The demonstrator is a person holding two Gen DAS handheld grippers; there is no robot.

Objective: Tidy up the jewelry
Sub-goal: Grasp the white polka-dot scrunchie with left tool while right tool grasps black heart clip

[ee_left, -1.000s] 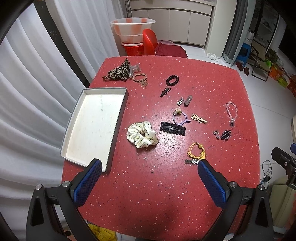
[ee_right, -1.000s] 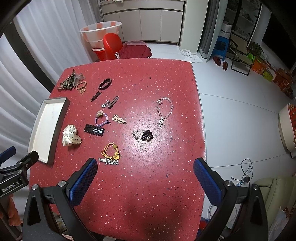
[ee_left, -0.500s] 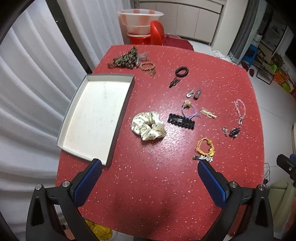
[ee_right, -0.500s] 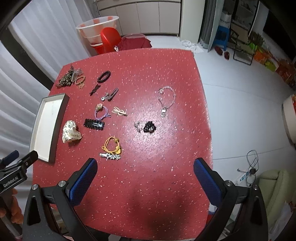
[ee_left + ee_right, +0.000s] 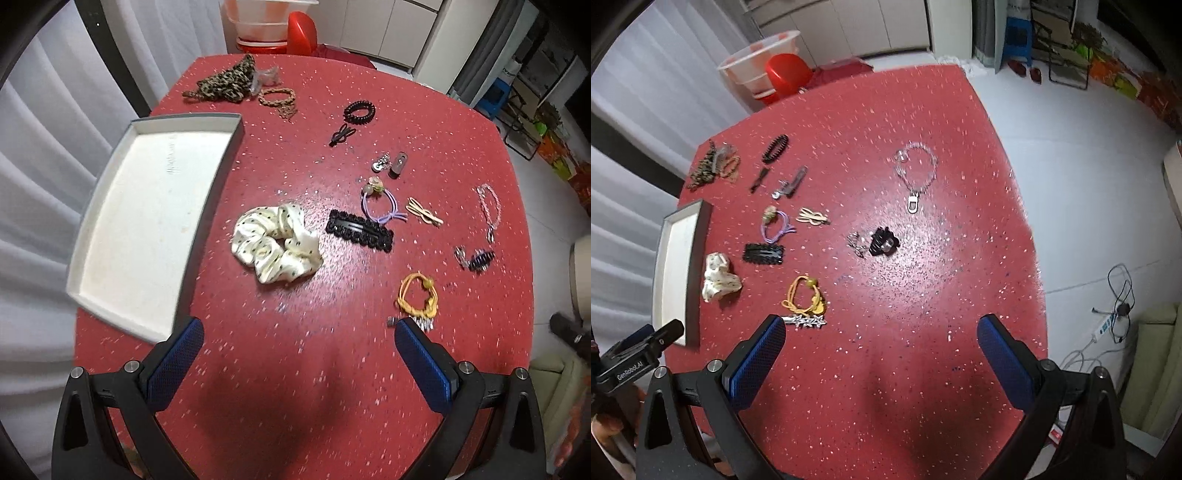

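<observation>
An empty white tray (image 5: pixel 147 221) with grey walls lies at the left of the red table (image 5: pixel 295 369). Beside it is a cream dotted scrunchie (image 5: pixel 275 245), then a black clip (image 5: pixel 360 230), a purple hair tie (image 5: pixel 380 206), a yellow hair tie (image 5: pixel 419 295) and a star clip (image 5: pixel 805 320). A silver bracelet (image 5: pixel 916 170) and a black claw clip (image 5: pixel 882 242) lie further right. My left gripper (image 5: pixel 299 345) hovers open above the near table, nothing between its fingers. My right gripper (image 5: pixel 881 343) is open too, empty, its left fingertip beside the star clip.
At the table's far left corner sit a leopard-print piece (image 5: pixel 225 83) and a braided bracelet (image 5: pixel 277 98). A black coil tie (image 5: pixel 360 110) and small clips (image 5: pixel 391 164) lie mid-table. Behind the table are stacked basins (image 5: pixel 761 70). White floor with cables (image 5: pixel 1119 306) is at right.
Both grippers have come lower and closer to the table, so the items look larger. The right wrist view has tilted. Nothing on the table has moved.
</observation>
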